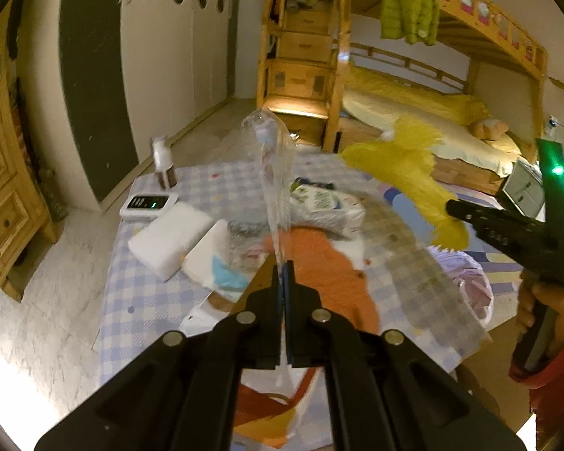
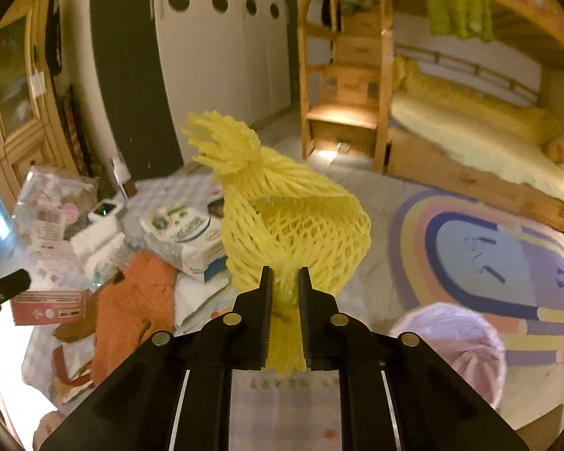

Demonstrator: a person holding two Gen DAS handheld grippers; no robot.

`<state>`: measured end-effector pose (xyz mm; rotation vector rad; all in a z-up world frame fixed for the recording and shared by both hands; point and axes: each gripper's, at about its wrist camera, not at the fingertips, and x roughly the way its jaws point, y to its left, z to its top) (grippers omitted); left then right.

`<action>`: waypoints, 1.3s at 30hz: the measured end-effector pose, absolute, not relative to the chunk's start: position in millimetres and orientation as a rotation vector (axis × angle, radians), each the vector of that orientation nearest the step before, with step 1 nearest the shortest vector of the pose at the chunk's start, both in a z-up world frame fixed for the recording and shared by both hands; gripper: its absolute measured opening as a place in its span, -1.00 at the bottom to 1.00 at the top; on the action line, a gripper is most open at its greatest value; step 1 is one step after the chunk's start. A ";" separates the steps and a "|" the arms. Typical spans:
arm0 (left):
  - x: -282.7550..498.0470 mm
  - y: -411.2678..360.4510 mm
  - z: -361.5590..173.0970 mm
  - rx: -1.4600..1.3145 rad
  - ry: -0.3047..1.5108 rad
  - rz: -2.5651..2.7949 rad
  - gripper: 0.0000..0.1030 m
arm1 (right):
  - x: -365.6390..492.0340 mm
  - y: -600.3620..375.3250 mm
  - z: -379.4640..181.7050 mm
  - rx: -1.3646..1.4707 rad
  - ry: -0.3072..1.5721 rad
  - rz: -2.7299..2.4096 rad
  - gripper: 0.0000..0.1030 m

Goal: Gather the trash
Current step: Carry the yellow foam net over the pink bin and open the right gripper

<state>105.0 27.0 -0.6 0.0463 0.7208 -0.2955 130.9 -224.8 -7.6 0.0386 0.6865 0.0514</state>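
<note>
My left gripper [image 1: 282, 268] is shut on a clear plastic wrapper [image 1: 272, 161] and holds it up above the checked table; the wrapper also shows at the left of the right wrist view [image 2: 50, 203]. My right gripper [image 2: 285, 274] is shut on a yellow foam fruit net [image 2: 289, 221] and holds it in the air; the net also shows in the left wrist view [image 1: 413, 173], right of the wrapper. A bin lined with a pale pink bag [image 2: 466, 338] stands on the floor below and right of the right gripper, and shows in the left wrist view [image 1: 470, 285].
On the checked tablecloth [image 1: 139, 300] lie white foam blocks [image 1: 169, 236], a tissue pack [image 1: 327, 203], an orange furry cloth [image 1: 331, 274], a small white device [image 1: 146, 205] and a bottle [image 1: 163, 165]. A bunk bed [image 1: 432, 86] and a colourful rug [image 2: 500, 255] lie beyond.
</note>
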 end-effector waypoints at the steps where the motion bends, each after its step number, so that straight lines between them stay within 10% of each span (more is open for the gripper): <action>1: 101.5 20.8 4.0 0.053 0.709 -0.313 -1.00 | 123.2 -229.3 -2.1 0.039 0.673 0.045 -0.74; 23: 76.9 -188.6 -24.5 0.197 0.729 -0.676 -1.00 | 16.6 -360.6 -54.5 0.135 0.859 -0.260 -0.67; 26: 80.1 -200.7 -30.6 0.208 0.746 -0.688 -1.00 | 30.5 -375.7 -74.1 0.157 0.892 -0.270 -0.57; 30: 82.0 -211.4 -37.3 0.226 0.763 -0.696 -1.00 | 38.0 -386.6 -86.0 0.179 0.896 -0.281 0.02; 39: 91.9 -253.5 -54.5 0.247 0.797 -0.779 -1.00 | 12.3 -403.0 -66.6 0.202 0.816 -0.312 0.02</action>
